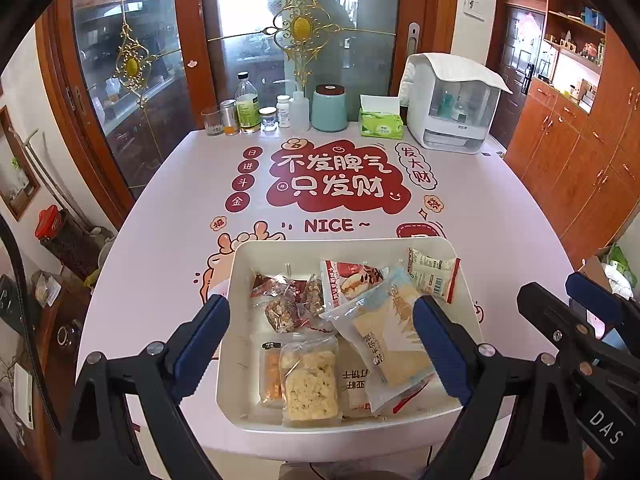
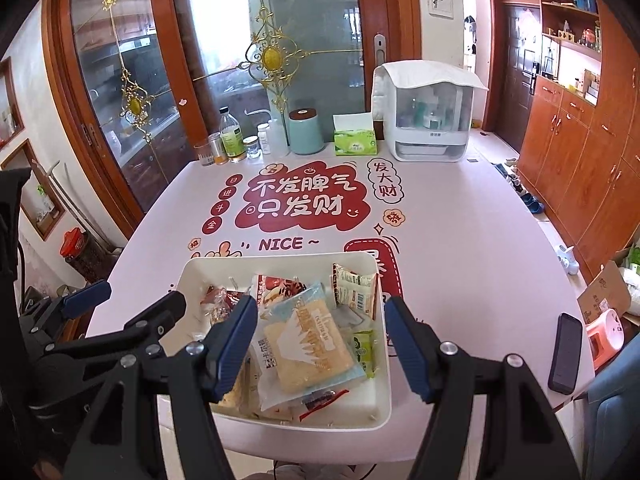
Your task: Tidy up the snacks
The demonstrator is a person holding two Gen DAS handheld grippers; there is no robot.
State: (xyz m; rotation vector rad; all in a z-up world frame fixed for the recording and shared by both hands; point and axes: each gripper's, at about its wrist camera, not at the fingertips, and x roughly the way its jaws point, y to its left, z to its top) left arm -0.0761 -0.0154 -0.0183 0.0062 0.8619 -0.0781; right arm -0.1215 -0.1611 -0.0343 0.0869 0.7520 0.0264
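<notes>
Inside the white tray (image 1: 240,264), all visible snack packets (image 1: 384,332) lie heaped, apparently gathered for storage. Left gripper (image 1: 322,344) and right gripper (image 2: 320,340) hover above, jaws spread, holding nothing.

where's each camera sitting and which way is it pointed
Left wrist: on the left gripper, looking forward and down across the white bin of snacks toward the glass doors; its own open jaws frame the bin, and the right gripper shows at the right edge.
Right wrist: on the right gripper, a little further right, facing the same way; open jaws, left gripper at the left edge, phone on the right.
Shared: bin, pale blue packet, printed table cover, tissue box.
</notes>
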